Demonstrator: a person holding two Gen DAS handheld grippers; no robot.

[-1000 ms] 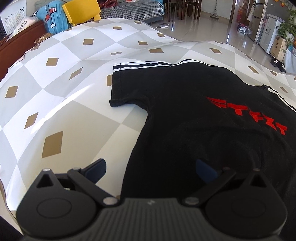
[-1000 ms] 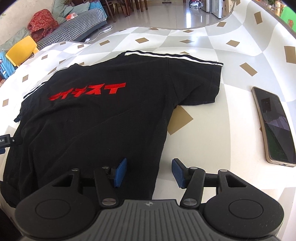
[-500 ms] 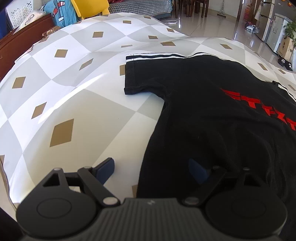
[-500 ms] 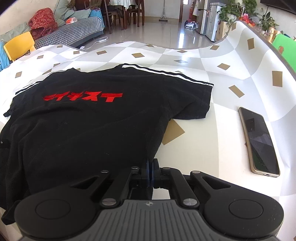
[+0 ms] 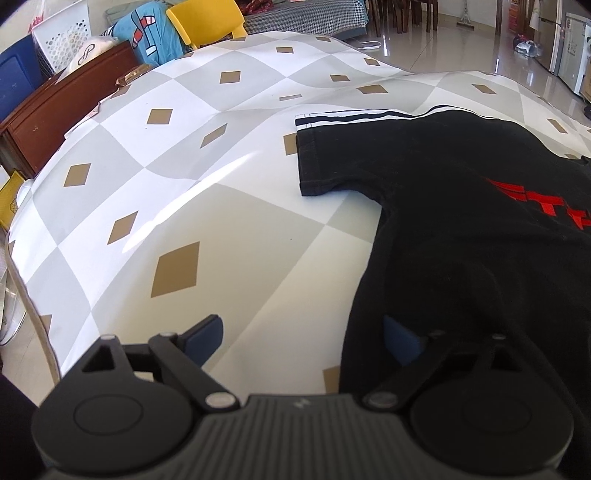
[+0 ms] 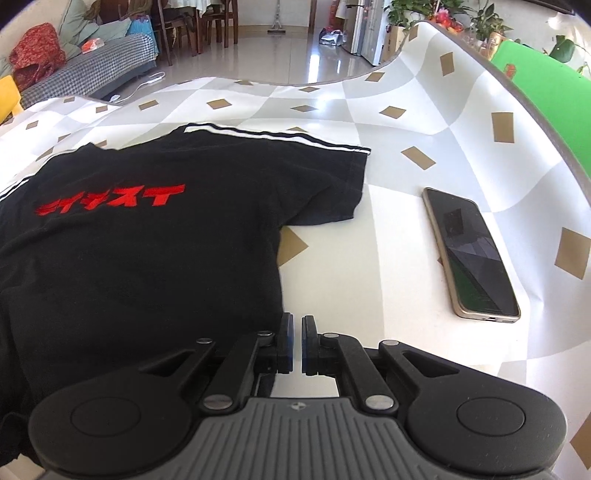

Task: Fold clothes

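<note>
Shirt: black, red lettering, spread flat on the table.
Left gripper: jaws wide apart, straddling the shirt's side edge near the hem.
Right gripper: jaws nearly together beside the shirt's edge; whether cloth is pinched, cannot tell.
Phone: right of the shirt, apart.

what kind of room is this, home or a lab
Most likely a home living and dining area: a sofa and dining chairs stand behind the table, with houseplants by the wall and a phone beside the shirt.
</note>
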